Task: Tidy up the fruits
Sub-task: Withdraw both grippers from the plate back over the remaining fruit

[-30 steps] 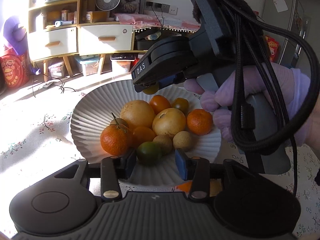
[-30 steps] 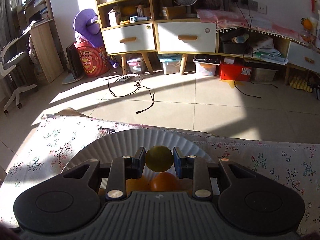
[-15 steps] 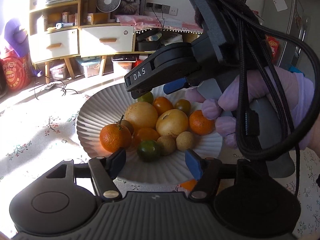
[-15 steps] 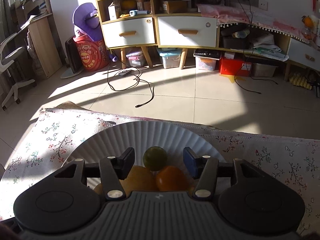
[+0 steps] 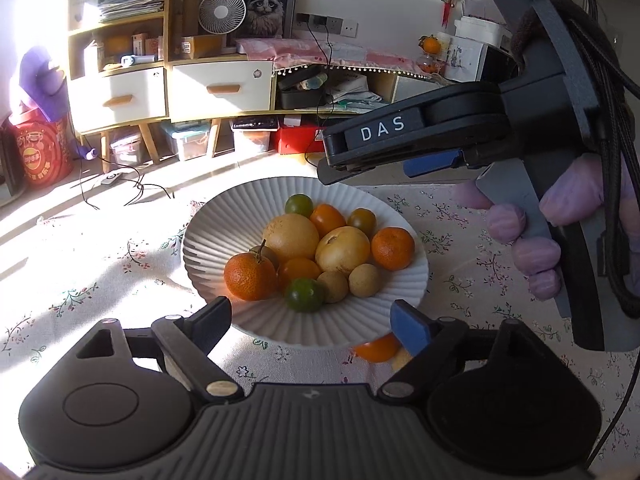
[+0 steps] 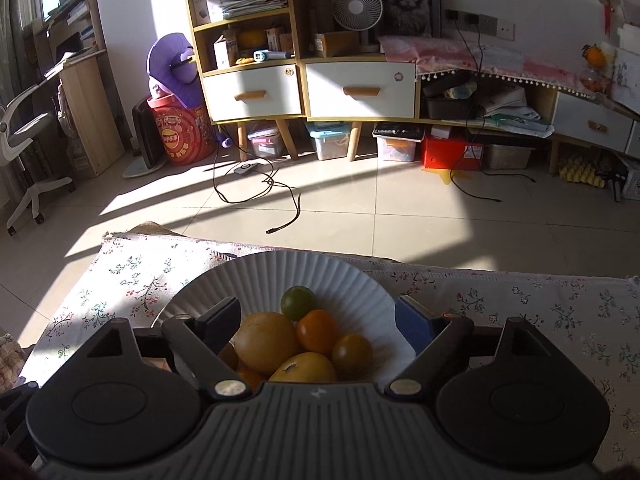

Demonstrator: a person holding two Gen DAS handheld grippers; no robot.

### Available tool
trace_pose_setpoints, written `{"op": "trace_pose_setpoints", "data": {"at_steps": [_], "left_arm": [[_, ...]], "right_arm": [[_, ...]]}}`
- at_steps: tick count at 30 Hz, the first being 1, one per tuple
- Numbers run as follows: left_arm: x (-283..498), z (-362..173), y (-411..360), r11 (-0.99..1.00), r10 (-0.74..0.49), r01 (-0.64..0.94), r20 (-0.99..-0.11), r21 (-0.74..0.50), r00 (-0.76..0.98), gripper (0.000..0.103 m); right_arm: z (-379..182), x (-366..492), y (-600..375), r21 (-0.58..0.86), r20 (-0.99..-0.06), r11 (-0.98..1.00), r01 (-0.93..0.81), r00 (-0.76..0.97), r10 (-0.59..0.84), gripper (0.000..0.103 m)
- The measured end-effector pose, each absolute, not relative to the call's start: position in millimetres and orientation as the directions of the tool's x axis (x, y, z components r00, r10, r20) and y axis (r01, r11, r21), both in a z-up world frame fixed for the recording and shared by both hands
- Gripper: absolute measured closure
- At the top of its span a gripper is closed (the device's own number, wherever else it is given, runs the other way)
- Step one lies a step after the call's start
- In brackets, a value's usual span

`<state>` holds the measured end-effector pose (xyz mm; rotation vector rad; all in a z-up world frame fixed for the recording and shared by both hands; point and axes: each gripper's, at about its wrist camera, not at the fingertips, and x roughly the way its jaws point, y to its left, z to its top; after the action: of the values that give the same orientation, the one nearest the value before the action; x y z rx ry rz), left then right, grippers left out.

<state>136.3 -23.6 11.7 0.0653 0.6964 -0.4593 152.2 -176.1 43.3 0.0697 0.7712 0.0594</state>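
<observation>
A white ribbed plate (image 5: 208, 240) on the floral tablecloth holds several fruits: oranges, two large yellow fruits, small brown ones and green ones. A small green fruit (image 5: 299, 205) lies at the plate's far side; it also shows in the right wrist view (image 6: 297, 302). My left gripper (image 5: 310, 320) is open and empty at the plate's near rim. My right gripper (image 6: 318, 320) is open and empty above the plate (image 6: 360, 292); it shows from the side in the left wrist view (image 5: 400, 160).
An orange fruit (image 5: 376, 350) and a yellowish piece lie on the cloth (image 5: 100, 280) just under the plate's near rim by my left gripper's right finger. The table's far edge (image 6: 500, 274) drops to a tiled floor with cables and cabinets beyond.
My right gripper opened and let the small green fruit go onto the plate's far side, then lifted away. My left gripper opened wide and drew back from the plate.
</observation>
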Motion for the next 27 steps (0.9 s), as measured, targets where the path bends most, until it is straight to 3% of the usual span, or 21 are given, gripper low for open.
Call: {"op": "trace_pose_setpoints", "data": {"at_steps": [19, 27], "left_arm": [[102, 26, -17, 0.895, -0.355, 0.444, -0.651, -0.031, 0.671, 0.010], [97, 19, -9, 0.906, -0.335, 0.422, -0.662, -0.032, 0.670, 0.010]], "right_arm": [[56, 91, -175, 0.027, -0.683, 0.998, -0.052, 0.728, 0.057, 0.005], [45, 68, -179, 0.024, -0.689, 0.999, -0.036, 0.724, 0.042, 0.001]]}}
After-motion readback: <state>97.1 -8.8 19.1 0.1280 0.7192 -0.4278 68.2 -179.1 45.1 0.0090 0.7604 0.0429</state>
